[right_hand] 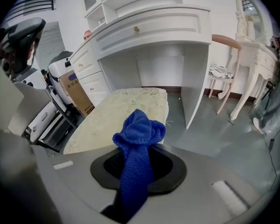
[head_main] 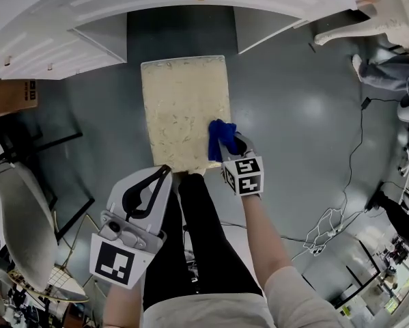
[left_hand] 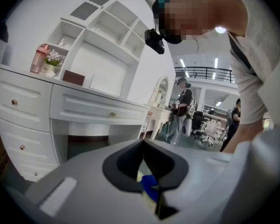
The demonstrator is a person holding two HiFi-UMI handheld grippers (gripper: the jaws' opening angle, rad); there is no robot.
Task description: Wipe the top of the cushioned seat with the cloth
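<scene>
The cream, leaf-patterned cushioned seat stands on the floor in front of the white dressing table, and shows in the right gripper view as seat. My right gripper is shut on a bunched blue cloth over the seat's near right corner. In the right gripper view the cloth rises out of the jaws of the gripper. My left gripper is shut and empty at the seat's near edge. Its own view shows the gripper with tips together, and the cloth peeks through below.
The white dressing table spans the far side, its knee space beyond the seat. A cardboard box and a metal-framed chair are at left. Cables trail on the grey floor at right. The person's black trouser legs are below.
</scene>
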